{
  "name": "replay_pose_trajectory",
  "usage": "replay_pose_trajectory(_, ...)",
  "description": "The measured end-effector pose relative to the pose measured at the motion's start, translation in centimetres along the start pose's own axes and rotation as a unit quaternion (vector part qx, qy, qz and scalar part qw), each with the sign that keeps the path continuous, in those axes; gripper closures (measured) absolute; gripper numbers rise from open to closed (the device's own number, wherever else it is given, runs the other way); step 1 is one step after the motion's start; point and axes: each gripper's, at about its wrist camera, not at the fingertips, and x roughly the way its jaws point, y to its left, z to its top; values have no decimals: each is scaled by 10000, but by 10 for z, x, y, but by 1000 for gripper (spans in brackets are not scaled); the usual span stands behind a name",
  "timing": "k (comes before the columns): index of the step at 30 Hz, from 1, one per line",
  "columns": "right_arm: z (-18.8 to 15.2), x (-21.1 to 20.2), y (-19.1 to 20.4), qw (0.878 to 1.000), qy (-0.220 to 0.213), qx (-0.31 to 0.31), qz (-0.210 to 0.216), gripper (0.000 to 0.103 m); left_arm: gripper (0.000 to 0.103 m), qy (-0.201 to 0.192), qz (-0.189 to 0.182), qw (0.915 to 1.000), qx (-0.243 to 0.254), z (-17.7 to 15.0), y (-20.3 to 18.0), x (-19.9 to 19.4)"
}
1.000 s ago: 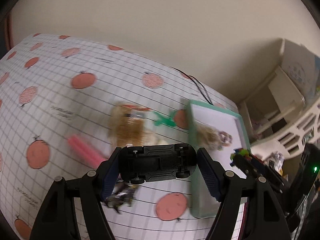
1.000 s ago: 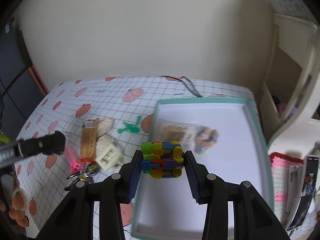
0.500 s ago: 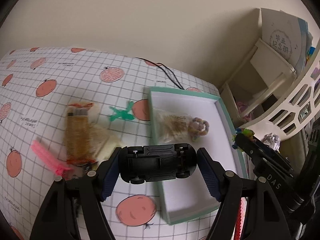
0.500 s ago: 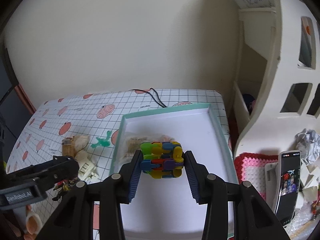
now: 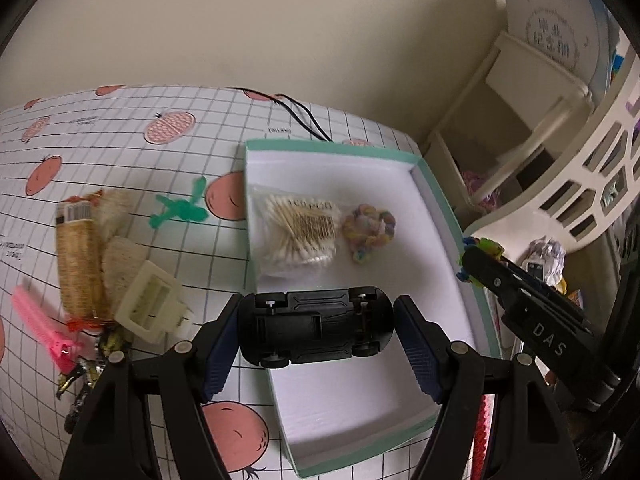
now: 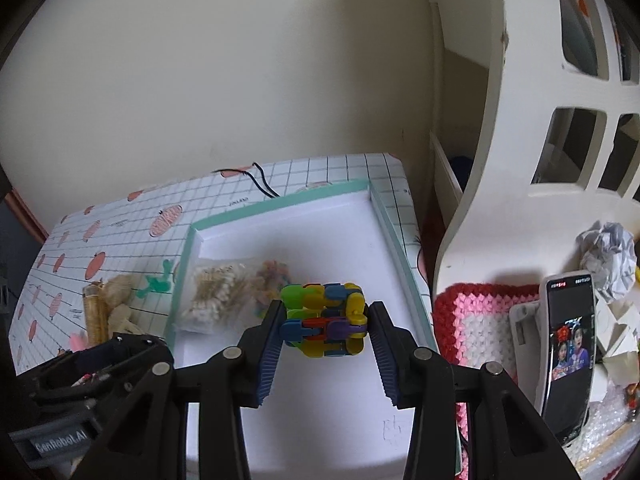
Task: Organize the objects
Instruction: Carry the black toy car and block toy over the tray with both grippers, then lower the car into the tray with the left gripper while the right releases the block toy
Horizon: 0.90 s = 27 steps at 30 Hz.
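The landmark is the shallow white cardboard tray with a mint-green rim (image 5: 436, 200), lying on the worktop (image 5: 120, 128), which is covered in a white grid-pattern cloth printed with orange fruit.

The left tongs (image 5: 316, 332) are closed on a black plastic toy car (image 5: 316, 330), gripped end to end with its underside and wheels facing the camera. The car hangs above the tray's near left edge, partly over the tray floor and partly over the cloth.

The right tongs (image 6: 324, 326) clamp a cube of multicoloured plastic links (image 6: 324, 320), green, yellow, blue, red and purple, held above the middle of the tray. In the left wrist view these tongs (image 5: 464, 258) come in over the tray's right rim.

Inside the tray, toward its far left corner, lies a clear bag of wooden cotton swabs (image 5: 298, 232), and just beside it on the right a small ring of pastel beads (image 5: 370, 232).

Left of the tray, on the cloth, lie a green plastic figure (image 5: 180, 210), a tan woven loofah strip with a barcode label (image 5: 76, 264), a cream plastic clip-like block (image 5: 150, 306) and a pink hair clip (image 5: 40, 328), clustered together. A black cable (image 5: 304, 114) runs off behind the tray's far rim.
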Motion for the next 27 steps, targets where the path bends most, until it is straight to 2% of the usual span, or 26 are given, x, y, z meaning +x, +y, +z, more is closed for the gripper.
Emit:
replay_pose_trajectory(15, -12, 35, -3, 9989, 444, 91, -93, 58, 27, 78, 1, 9991, 417, -7, -10, 24)
replay_pose_trajectory(27, -17, 45, -5, 9981, 596, 113, -125, 58, 27, 215, 27, 9976, 663, -14, -14, 37)
